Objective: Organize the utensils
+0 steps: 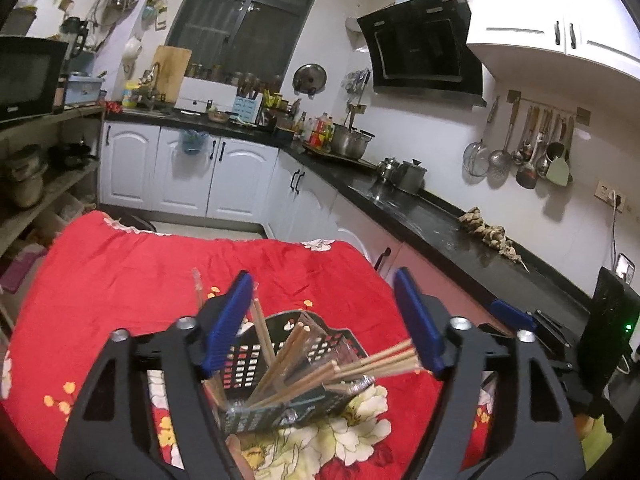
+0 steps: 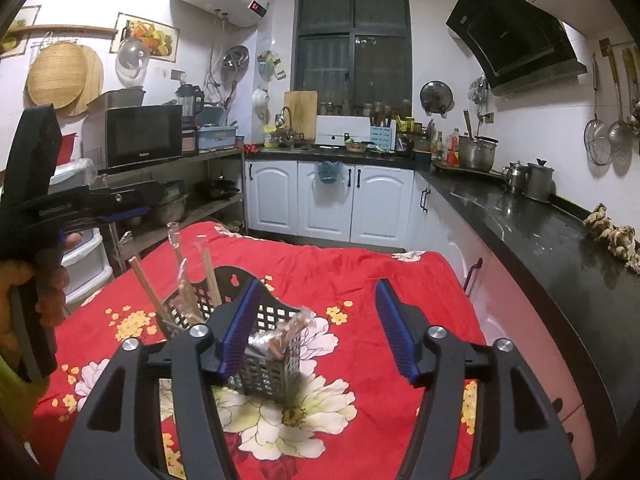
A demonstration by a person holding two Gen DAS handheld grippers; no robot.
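Both the left gripper [image 1: 324, 320] and right gripper [image 2: 318, 328] sit wide with nothing held, just above the light, stiff chopsticks [image 1: 376, 364] fanned between the left jaws, probably best pinched mid-shaft.

microwave [image 2: 144, 136] on shelf | range hood [image 1: 424, 44] above black counter [image 1: 440, 220] | ladles [image 1: 528, 152] on wall

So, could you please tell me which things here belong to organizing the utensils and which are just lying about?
Belongs to the job:
- black utensil basket
- chopsticks
- left gripper, open
- right gripper, open

Just lying about:
- microwave
- steel pots
- hanging ladles
- ginger
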